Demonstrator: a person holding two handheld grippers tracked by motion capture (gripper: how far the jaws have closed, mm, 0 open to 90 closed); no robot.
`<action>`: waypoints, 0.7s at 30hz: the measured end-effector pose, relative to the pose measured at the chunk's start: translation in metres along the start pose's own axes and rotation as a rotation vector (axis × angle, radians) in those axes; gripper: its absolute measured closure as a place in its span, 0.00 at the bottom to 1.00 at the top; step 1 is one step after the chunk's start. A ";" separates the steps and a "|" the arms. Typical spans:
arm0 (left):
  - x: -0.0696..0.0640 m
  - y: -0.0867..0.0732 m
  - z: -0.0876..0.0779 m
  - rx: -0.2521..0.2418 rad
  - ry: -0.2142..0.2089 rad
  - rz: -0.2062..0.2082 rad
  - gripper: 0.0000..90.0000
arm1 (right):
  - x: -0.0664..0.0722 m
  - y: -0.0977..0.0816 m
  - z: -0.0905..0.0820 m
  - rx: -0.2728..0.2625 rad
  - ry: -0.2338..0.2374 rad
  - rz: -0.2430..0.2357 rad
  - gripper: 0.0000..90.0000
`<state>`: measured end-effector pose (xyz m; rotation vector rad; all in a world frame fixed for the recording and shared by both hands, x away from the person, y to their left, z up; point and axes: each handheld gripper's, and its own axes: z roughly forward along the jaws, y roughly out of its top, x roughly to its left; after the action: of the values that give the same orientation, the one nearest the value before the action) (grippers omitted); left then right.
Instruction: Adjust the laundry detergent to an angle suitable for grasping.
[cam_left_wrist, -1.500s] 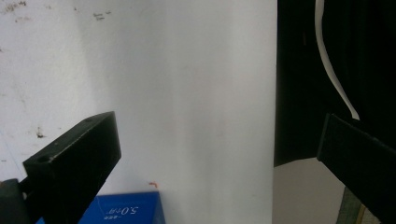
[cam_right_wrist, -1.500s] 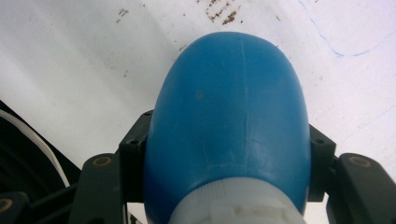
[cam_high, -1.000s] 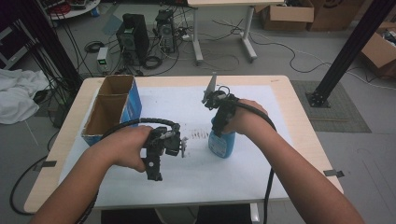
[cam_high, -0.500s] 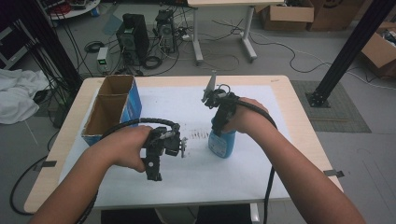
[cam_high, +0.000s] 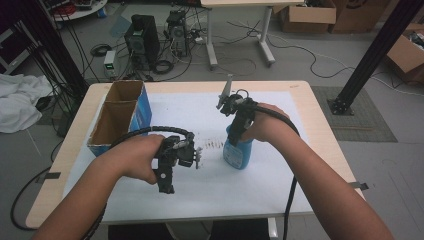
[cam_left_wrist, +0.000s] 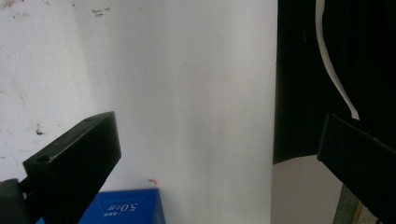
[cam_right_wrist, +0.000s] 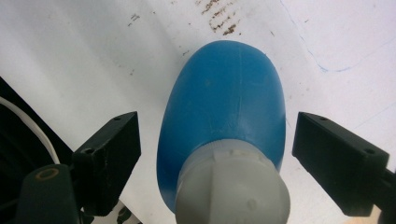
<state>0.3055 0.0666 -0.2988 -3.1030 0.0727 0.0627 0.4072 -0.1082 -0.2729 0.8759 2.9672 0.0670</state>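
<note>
Apparently the blue bottle (cam_right_wrist: 224, 107) has been set upright on the white surface (cam_high: 280, 185); the right tool (cam_right_wrist: 217, 149) has just been opening, its jaws standing clear on both sides of the white cap. Backing away remains. The left tool (cam_left_wrist: 215, 158) gapes empty. Count: one bottle, one cardboard box (cam_high: 120, 117), two tools.

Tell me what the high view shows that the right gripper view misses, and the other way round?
High view alone: both forearms, the left tool held over the white sheet, the cardboard box at the table's left, and the floor clutter behind.

Right gripper view alone: the bottle's white cap close up, with the right tool open, its jaws having just been opening, standing clear on either side of it.

Both: the blue bottle standing upright, and brown smudges beside it.
</note>
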 end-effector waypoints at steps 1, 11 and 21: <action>0.000 0.000 0.000 0.002 -0.001 0.000 0.00 | 0.000 0.000 0.000 -0.003 -0.001 -0.004 0.16; 0.001 0.001 0.001 0.000 -0.002 -0.001 0.00 | -0.001 0.000 -0.005 -0.009 -0.025 -0.028 0.06; 0.003 0.001 0.001 0.003 -0.006 -0.002 0.00 | -0.002 -0.001 -0.012 -0.024 -0.015 -0.051 0.00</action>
<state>0.3086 0.0658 -0.2997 -3.0996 0.0688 0.0712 0.4080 -0.1102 -0.2610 0.7937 2.9668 0.0938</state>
